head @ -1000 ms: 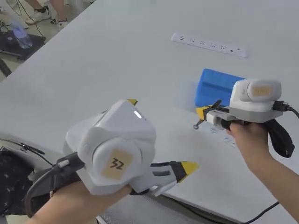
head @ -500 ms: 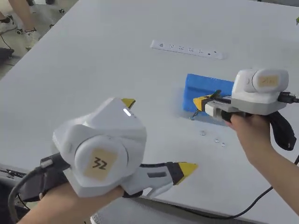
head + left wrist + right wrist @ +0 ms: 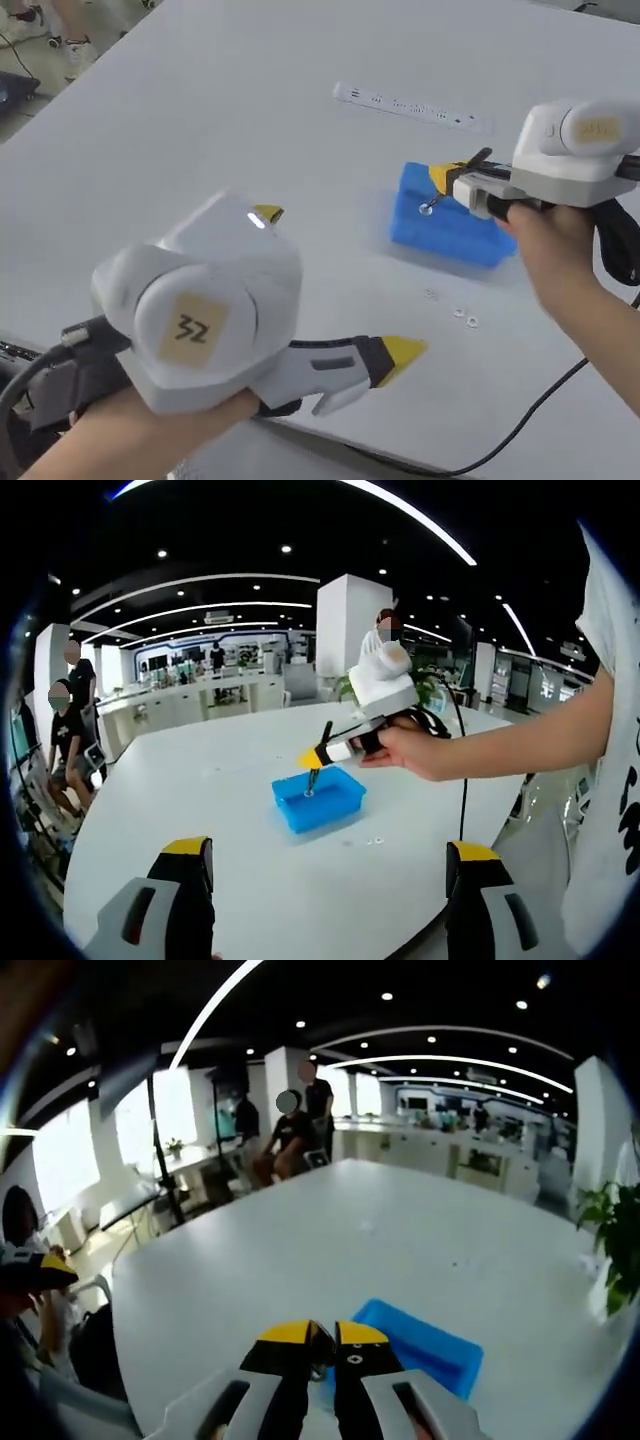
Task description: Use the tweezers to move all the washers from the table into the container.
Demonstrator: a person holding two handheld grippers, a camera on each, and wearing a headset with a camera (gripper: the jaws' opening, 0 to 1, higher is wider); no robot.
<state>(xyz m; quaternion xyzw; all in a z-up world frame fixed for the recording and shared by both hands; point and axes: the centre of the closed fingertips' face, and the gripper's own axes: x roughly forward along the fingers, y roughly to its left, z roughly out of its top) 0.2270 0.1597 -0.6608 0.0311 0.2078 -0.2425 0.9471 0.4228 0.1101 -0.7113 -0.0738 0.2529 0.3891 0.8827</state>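
A: What's diff vs. a sec ago?
B: L to R: my left tool (image 3: 335, 283) hasn't budged. It hangs over the near edge of the counter (image 3: 200, 120), jaws wide apart, nothing in them. My right tool (image 3: 445, 176) has moved. 1 s ago its tweezers (image 3: 436, 196) were down by the loose washers (image 3: 459, 314). 0.5 s ago they were at the near corner of the blue container (image 3: 455, 240). Now the tips are over its inside.
A: Right tool's grip?
B: Clenched on the tweezers; in the right gripper view the jaws are nearly together. There's a small ring at the tips, prob. a washer (image 3: 427, 209), over the container. Can't tell if it touches the bottom.
A: And the rest?
B: Three loose washers lie on the counter just in front of the container.
A: Surface, room?
B: Plain pale grey counter, w/ a white power strip (image 3: 410, 106) beyond the container and a black cable (image 3: 520, 430) trailing off the near edge. Left gripper view: big open hall, curved ceiling light strips (image 3: 220, 580), white pillar (image 3: 340, 630), people (image 3: 75, 695) standing at left.
A: Any writing?
B: A "32" sticker (image 3: 190, 330) on my left tool. The right tool has a yellowish label, too blurred to read.
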